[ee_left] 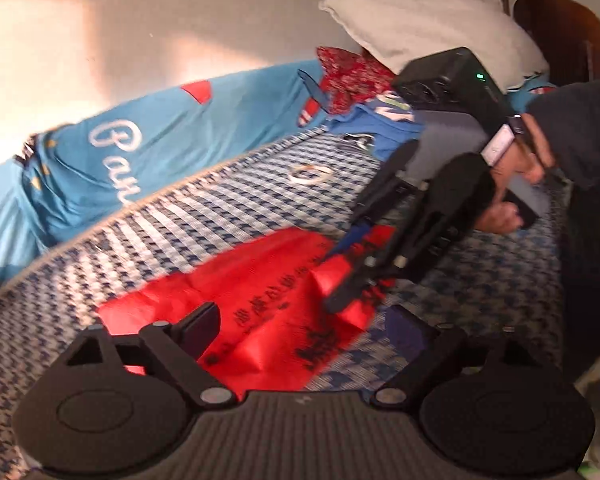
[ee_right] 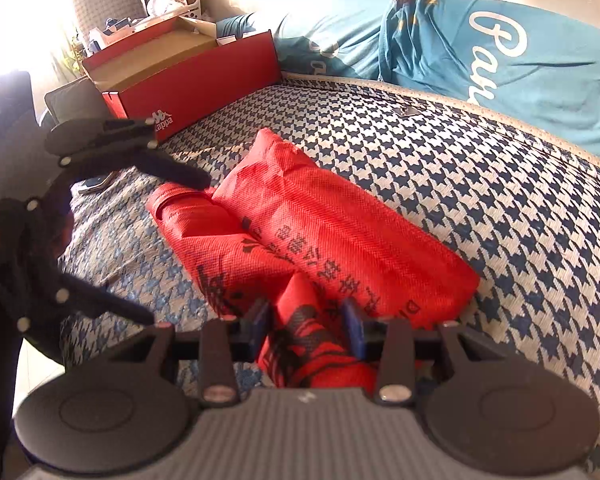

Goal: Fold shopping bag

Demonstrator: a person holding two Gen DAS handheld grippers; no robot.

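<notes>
A red non-woven shopping bag (ee_right: 340,236) with black print lies folded into a long strip on the blue-and-white houndstooth bed cover (ee_right: 420,152). My right gripper (ee_right: 306,320) is shut on a bunched near end of the bag, lifted slightly off the cover. In the left wrist view the bag (ee_left: 260,300) lies ahead, with the right gripper (ee_left: 352,276) pinching its right edge. My left gripper (ee_left: 304,324) stands wide open over the bag's near edge with nothing pressed between its fingers. It also shows at the left of the right wrist view, the left gripper (ee_right: 178,249) open beside the bag's far end.
A red Kappa shoe box (ee_right: 204,80) stands on the bed's far corner. A teal quilt (ee_left: 112,160) with white lettering runs along the wall. A grey pillow (ee_left: 420,20) and a red patterned cloth (ee_left: 352,76) lie beyond. A person's hand (ee_left: 516,184) holds the right gripper.
</notes>
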